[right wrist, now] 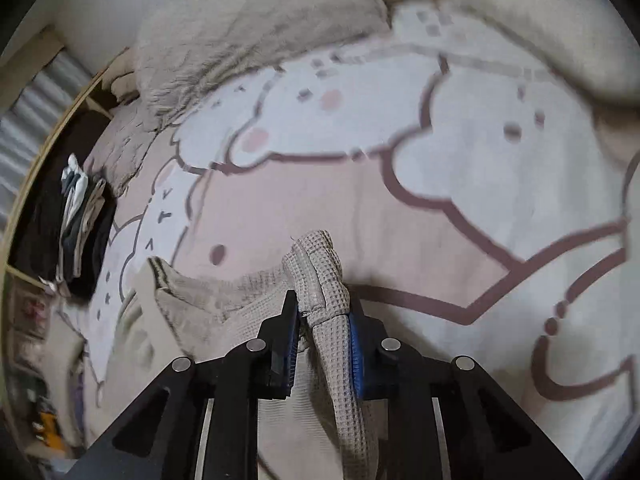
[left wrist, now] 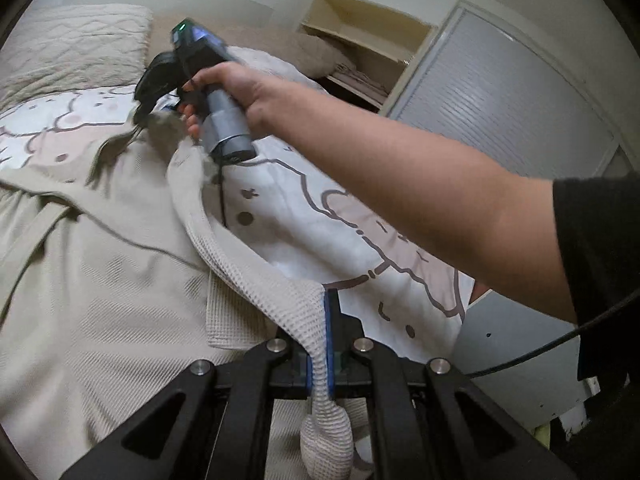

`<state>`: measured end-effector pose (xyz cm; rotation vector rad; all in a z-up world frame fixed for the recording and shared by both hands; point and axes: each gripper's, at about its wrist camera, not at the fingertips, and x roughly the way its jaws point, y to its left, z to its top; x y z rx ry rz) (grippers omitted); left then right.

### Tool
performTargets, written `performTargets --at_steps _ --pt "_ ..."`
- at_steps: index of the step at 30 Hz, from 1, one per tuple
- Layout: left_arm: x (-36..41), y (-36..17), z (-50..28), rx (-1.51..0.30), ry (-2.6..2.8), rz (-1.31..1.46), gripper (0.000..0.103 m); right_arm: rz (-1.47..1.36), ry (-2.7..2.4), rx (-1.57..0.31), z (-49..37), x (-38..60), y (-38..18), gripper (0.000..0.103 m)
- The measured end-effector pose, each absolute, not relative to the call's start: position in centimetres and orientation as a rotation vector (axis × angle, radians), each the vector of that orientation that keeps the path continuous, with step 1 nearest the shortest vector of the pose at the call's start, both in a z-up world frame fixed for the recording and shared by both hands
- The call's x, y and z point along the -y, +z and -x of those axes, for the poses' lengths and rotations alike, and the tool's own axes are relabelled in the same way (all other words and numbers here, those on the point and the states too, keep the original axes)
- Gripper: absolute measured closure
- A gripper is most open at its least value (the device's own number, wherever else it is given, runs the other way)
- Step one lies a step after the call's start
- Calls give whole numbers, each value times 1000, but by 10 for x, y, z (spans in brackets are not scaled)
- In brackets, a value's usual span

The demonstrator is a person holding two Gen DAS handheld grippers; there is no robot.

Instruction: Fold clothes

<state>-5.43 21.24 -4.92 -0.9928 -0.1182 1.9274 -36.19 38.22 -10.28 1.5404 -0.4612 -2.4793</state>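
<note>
Your left claw is clamped on a bunched edge of the beige waffle-knit garment; the cloth runs between its blue pads and hangs out below them in a thick roll. From that grip the hem stretches away ahead of the claw toward your right claw, which your right hand holds by its grey handle, far ahead and to the left of the left claw. The rest of the garment lies spread on the bed, left of and beneath the left claw.

In the right wrist view, your right claw has a folded ridge of the same waffle cloth between its blue pads. The right-hand pad touches the cloth; a narrow gap shows beside the left-hand pad, so whether the grip is firm cannot be told. The fold's tip stands up just beyond the fingertips.

The white and pink cartoon-print bedcover lies beyond both claws. A beige quilted pillow sits far ahead at the bed's head. A stack of folded clothes lies far left of the right claw
</note>
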Motion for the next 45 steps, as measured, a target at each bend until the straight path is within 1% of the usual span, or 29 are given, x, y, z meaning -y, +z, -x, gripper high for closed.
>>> performTargets --at_steps 3,7,9,12,16,21,25,26,28,29,30,31,33,35,37,39,40,41,42,43,44,45 --pt "-176 -36 46 164 1981 963 98 -1511 -2544 278 355 -345 -68 81" --pt "-117 -22 40 247 2082 972 98 -1532 -2575 71 354 -293 -39 81" --pt "-84 -20 39 319 2128 991 98 -1551 -2567 -26 354 -262 -33 81" --pt "-34 -21 41 416 2211 1012 98 -1595 -2555 -120 357 -217 -35 81" --pt "29 -30 46 541 2284 1056 98 -1656 -2539 -103 365 -166 -47 81" --pt "101 -47 54 635 2342 1128 98 -1672 -2500 -63 378 -102 -70 81" --pt "145 -74 67 724 2360 1222 98 -1756 -2511 -126 394 -63 -101 81" --pt "154 -84 71 755 2352 1253 98 -1760 -2506 -114 397 -58 -109 78" --pt "171 -106 80 810 2321 1323 98 -1766 -2498 -89 403 -48 -125 53" --pt "175 -114 82 822 2306 1352 98 -1735 -2495 -84 401 -45 -124 23" --pt "179 -122 84 833 2290 1380 98 -1703 -2491 -78 399 -41 -124 14" --pt "183 -130 86 844 2274 1408 98 -1671 -2488 -73 397 -37 -123 14" --pt "187 -141 87 855 2236 1443 98 -1593 -2511 -66 385 -36 -103 14" --pt "190 -147 87 861 2194 1469 98 -1467 -2539 -14 359 -46 -71 14" --pt "193 -146 90 845 2156 1487 98 -1366 -2500 -5 327 -54 -47 14" --pt "197 -135 96 803 2149 1486 98 -1297 -2448 -88 272 -69 -33 15" --pt "201 -127 99 781 2158 1473 98 -1273 -2422 -145 245 -75 -30 18" --pt "203 -118 103 742 2174 1476 98 -1248 -2395 -201 218 -81 -27 29" --pt "203 -111 108 685 2196 1496 98 -1251 -2362 -257 197 -89 -31 38" --pt "203 -108 113 635 2212 1521 98 -1286 -2317 -311 169 -98 -39 43" --pt "203 -111 116 599 2216 1555 98 -1332 -2265 -297 149 -103 -52 52" --pt "203 -116 120 569 2214 1592 98 -1376 -2212 -282 129 -108 -64 58"
